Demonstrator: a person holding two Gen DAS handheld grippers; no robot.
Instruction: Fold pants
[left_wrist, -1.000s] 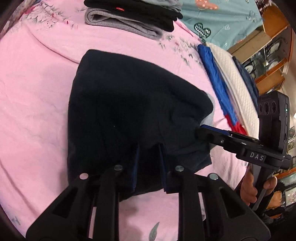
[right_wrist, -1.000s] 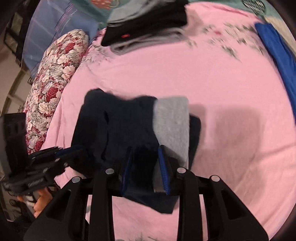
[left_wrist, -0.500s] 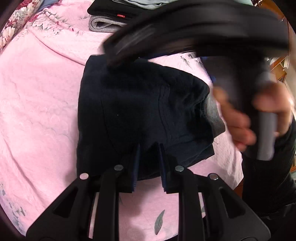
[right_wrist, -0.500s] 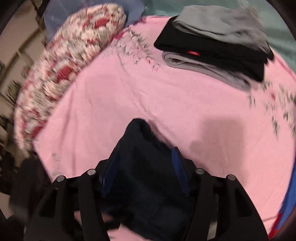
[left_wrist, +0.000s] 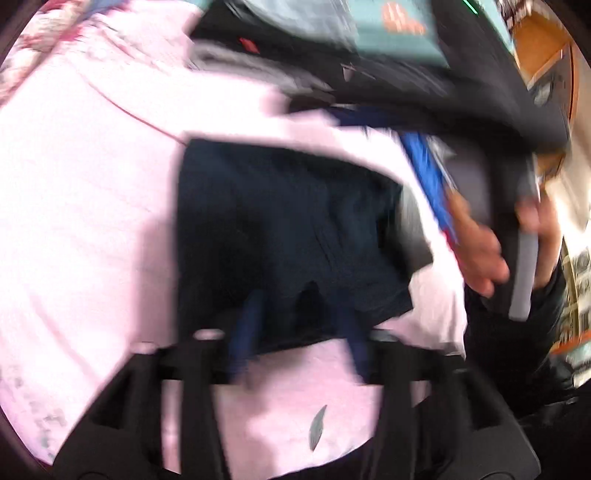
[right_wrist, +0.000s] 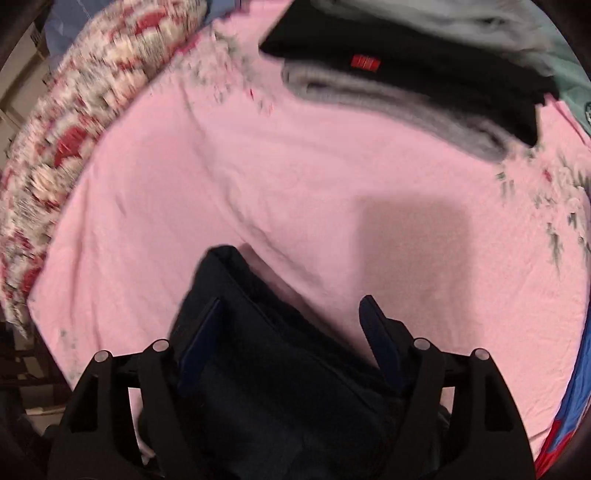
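The dark navy pants (left_wrist: 288, 229) lie folded into a compact rectangle on the pink bedsheet (left_wrist: 81, 206). My left gripper (left_wrist: 301, 317) is open, its blue-padded fingers straddling the near edge of the pants; the view is motion-blurred. My right gripper (right_wrist: 291, 332) is open and hovers over the pants (right_wrist: 273, 369), which fill the space between and under its fingers. In the left wrist view the right gripper's body and the hand (left_wrist: 480, 251) holding it cross the upper right.
A stack of folded black and grey clothes (right_wrist: 406, 77) sits at the far side of the bed. A floral pillow (right_wrist: 55, 140) lies at the left. Blue and white folded fabric (left_wrist: 428, 177) lies to the right of the pants. A wooden cabinet (left_wrist: 546, 62) stands beyond.
Both grippers were shut on the pants a second ago and have opened. The right gripper swung over the pants and across the left view. The pants now lie flat.
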